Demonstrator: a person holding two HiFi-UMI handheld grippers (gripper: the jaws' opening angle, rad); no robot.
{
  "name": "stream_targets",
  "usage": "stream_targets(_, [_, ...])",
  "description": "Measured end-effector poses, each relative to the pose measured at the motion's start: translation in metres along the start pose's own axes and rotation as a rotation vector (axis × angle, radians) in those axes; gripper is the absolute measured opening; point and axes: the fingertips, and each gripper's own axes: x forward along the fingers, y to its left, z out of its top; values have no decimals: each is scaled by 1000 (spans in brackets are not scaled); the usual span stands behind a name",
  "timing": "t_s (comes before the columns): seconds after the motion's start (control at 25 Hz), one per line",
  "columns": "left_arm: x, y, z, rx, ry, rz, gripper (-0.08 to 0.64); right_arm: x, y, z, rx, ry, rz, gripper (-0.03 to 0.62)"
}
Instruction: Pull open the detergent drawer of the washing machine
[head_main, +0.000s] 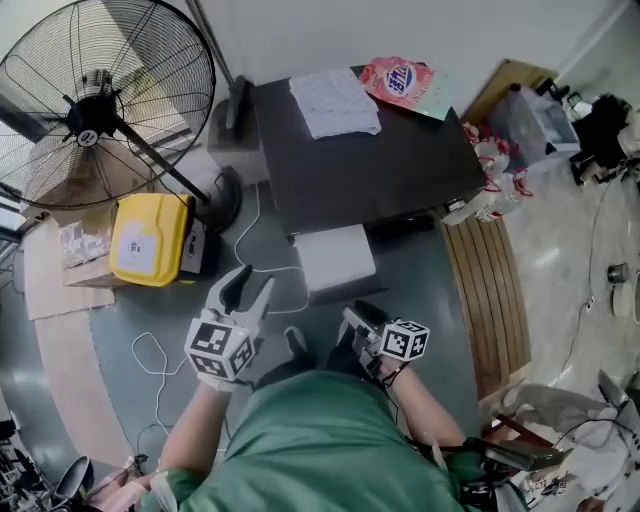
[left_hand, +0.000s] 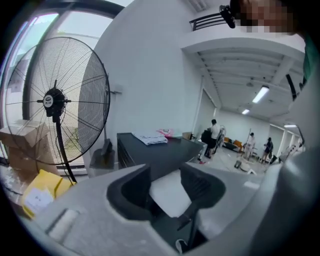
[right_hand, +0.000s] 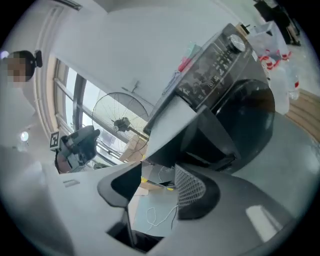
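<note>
The dark washing machine (head_main: 390, 165) stands ahead, and its white detergent drawer (head_main: 335, 260) juts out of the front towards me. My left gripper (head_main: 248, 287) hovers left of the drawer, open and holding nothing; in the left gripper view the drawer (left_hand: 170, 196) shows beyond the gap of the gripper (left_hand: 167, 185). My right gripper (head_main: 355, 318) sits just in front of the drawer's near end. In the right gripper view the drawer (right_hand: 170, 125) slants down from the machine (right_hand: 225, 100) to just above the gripper (right_hand: 157, 187), whose jaws stand apart with only floor and cable between them.
A big floor fan (head_main: 95, 110) and a yellow container (head_main: 150, 238) stand at the left, with a white cable (head_main: 150, 360) on the floor. A folded cloth (head_main: 335, 100) and a detergent bag (head_main: 400, 80) lie on the machine. Wooden slats (head_main: 485, 290) run along the right.
</note>
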Motion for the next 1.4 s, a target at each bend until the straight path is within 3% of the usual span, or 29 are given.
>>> stream_targets(0.16, [-6, 13, 4, -22, -30, 27, 181, -4, 27, 14, -196, 62, -73, 176])
stream_targets(0.24, [-10, 22, 6, -34, -43, 45, 179, -7, 45, 23, -305, 61, -89, 126])
stream_targets(0.4, [-16, 39, 12, -45, -70, 89, 178, -14, 84, 70, -432, -35, -97, 120])
stream_targets(0.68, [-31, 54, 40, -4, -124, 156, 178, -22, 146, 162, -717, -196, -211, 121])
stream_targets(1.08, [-58, 80, 110, 75, -242, 245, 176, -45, 231, 246, -970, -428, -236, 121])
stream_targets(1.4, [-84, 87, 153, 171, -321, 327, 173, -57, 251, 263, -1054, -492, -209, 121])
